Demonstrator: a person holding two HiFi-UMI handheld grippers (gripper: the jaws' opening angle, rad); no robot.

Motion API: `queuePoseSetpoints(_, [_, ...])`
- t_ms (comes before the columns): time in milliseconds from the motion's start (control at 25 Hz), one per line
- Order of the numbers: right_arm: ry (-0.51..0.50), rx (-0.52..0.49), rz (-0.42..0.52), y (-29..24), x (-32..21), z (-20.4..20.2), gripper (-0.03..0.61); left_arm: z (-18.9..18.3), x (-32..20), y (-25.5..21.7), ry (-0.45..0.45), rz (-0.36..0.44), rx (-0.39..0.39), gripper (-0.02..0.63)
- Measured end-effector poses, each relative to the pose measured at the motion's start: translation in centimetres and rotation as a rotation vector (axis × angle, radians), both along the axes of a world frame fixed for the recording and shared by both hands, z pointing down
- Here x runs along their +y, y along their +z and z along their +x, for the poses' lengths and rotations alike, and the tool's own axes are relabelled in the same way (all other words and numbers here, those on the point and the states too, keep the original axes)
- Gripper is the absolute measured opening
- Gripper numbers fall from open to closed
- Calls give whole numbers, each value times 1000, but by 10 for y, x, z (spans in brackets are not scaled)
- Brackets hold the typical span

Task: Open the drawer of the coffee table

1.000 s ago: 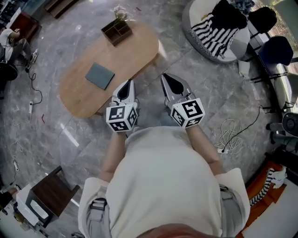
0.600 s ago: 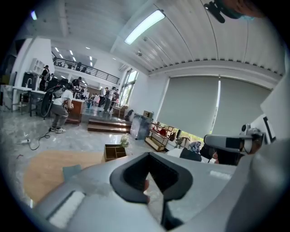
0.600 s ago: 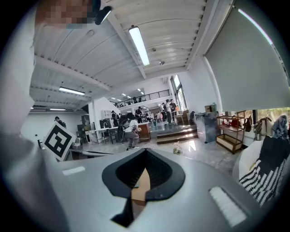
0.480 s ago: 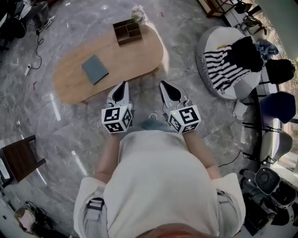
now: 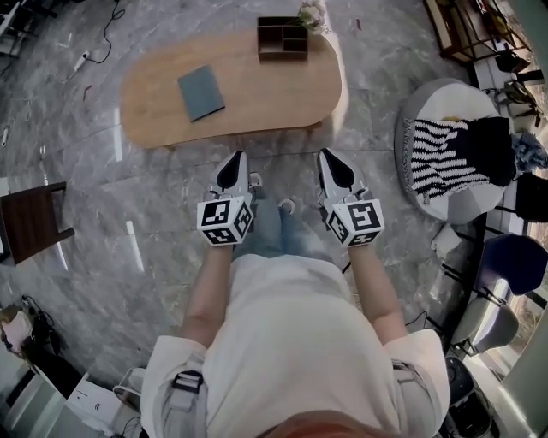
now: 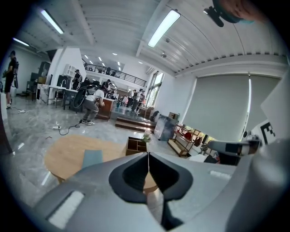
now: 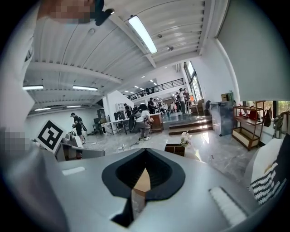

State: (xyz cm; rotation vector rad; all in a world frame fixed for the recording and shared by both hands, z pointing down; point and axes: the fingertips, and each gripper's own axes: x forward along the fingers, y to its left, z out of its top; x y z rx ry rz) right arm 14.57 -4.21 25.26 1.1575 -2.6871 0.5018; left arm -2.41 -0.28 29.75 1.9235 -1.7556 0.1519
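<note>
The left gripper (image 5: 236, 159) and right gripper (image 5: 330, 157), both clenched on nothing, face the wooden coffee table (image 5: 257, 94), whose drawer, hidden below the near edge, is probably rigid and best pulled by its front.

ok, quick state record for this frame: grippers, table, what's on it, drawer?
left gripper: shut, empty, short of the table
right gripper: shut, empty, short of the table
table: oval, wooden, ahead of the person
on table: grey pad lying flat; dark tray at the far edge, flowers beside it
drawer: not seen in any view
contact: none between grippers and table
</note>
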Motion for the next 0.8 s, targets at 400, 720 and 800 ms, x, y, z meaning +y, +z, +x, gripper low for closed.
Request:
queuePoseSetpoints(400, [19,43,-114,97,-41,10,0,-33,-7,111,-107,-136,37,15])
queuePoseSetpoints(720, [-18,76,-167,193,-68,4,28,-66,-22,219,-138,-221,51,75])
queuePoseSetpoints(800, [-19,102,-182,225,-76,5,29,-74,-24,251,-115,-250,47,113])
